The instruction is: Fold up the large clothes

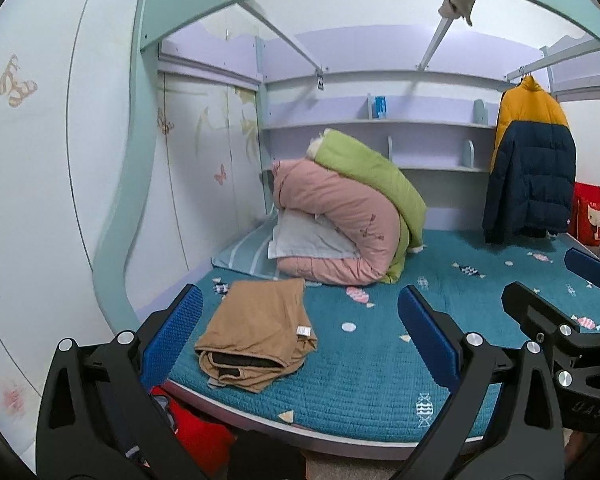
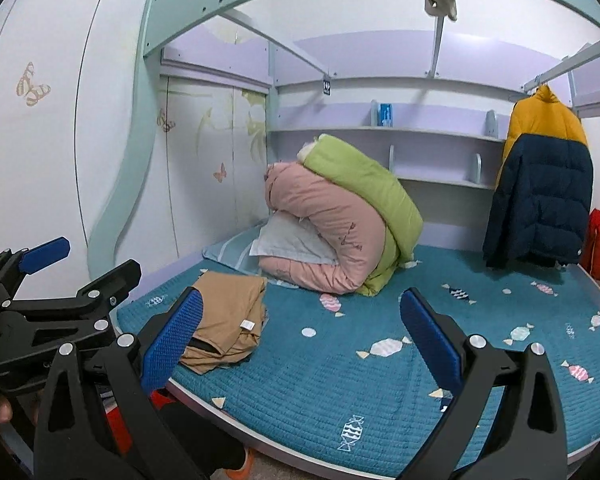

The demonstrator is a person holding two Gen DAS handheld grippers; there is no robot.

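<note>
A tan garment [image 1: 256,334] lies folded on the teal bed [image 1: 360,380], near its front left edge; it also shows in the right wrist view [image 2: 224,324]. My left gripper [image 1: 300,320] is open and empty, held in front of the bed with the tan garment between its blue pads. My right gripper [image 2: 300,324] is open and empty, to the right of the garment; it shows at the right of the left wrist view [image 1: 556,276]. The left gripper shows at the left of the right wrist view [image 2: 80,260]. A yellow and navy puffer jacket [image 1: 530,164] hangs at the back right.
A rolled pink and green quilt [image 1: 352,216] with a pillow [image 1: 308,240] sits at the bed's back. Shelves [image 1: 380,124] line the back wall. A red bag [image 1: 588,216] stands at far right. Red fabric [image 1: 196,432] lies below the bed's front edge. A wardrobe [image 1: 40,160] stands left.
</note>
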